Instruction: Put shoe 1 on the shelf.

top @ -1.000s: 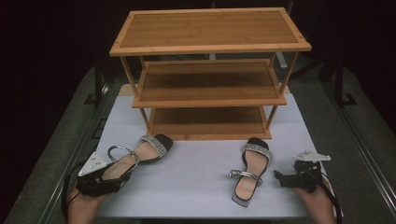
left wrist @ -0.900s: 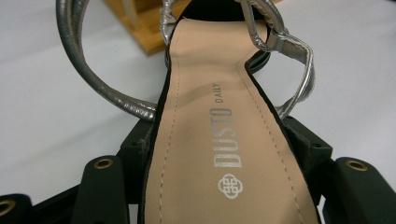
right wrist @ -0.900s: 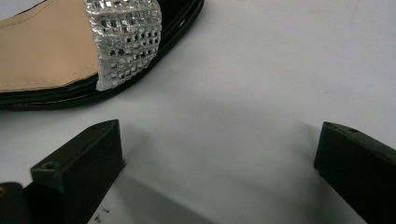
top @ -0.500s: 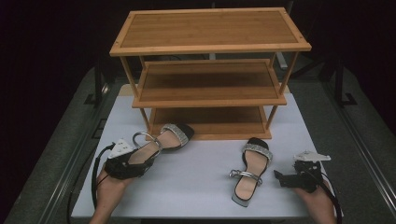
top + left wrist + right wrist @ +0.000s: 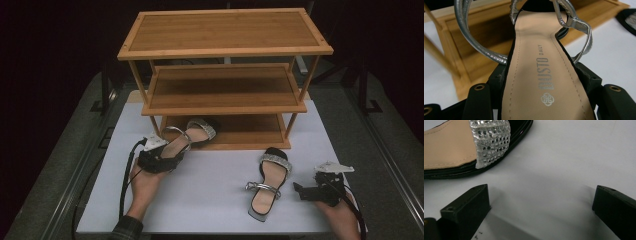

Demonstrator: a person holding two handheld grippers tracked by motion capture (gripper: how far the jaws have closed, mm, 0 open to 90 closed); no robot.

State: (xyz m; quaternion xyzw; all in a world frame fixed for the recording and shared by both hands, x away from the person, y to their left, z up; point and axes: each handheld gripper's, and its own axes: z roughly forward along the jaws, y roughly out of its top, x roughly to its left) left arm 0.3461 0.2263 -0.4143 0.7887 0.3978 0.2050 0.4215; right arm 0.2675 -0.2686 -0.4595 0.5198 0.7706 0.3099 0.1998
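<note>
The left gripper [image 5: 159, 161] grips the heel end of a sandal [image 5: 186, 139], its jaws closed against the two sides of the sole. In the left gripper view the tan insole [image 5: 541, 75] runs up between the black jaws, with a printed brand mark on it and the silver ankle strap [image 5: 474, 40] looping above. In the high view the sandal's toe, with its sparkly band [image 5: 202, 125], reaches onto the front edge of the bottom shelf [image 5: 250, 131] of the wooden rack [image 5: 225, 30], near the rack's left front leg. Whether the toe rests on the shelf board or hangs just above it is hard to tell from this angle. The heel end is held over the white table [image 5: 210, 195], in front of the rack.

The second sandal [image 5: 267, 182] lies flat on the table, well apart from the first, toe pointing toward the rack and just short of the bottom shelf. The right gripper [image 5: 306, 192] sits on the table just to the right of this sandal, with its jaws spread wide and nothing between them. In the right gripper view the sparkly toe band [image 5: 491, 141] of that sandal lies beyond the left jaw, clear of both jaws.

The rack's middle shelf [image 5: 225, 90] and top shelf are bare wood.
</note>
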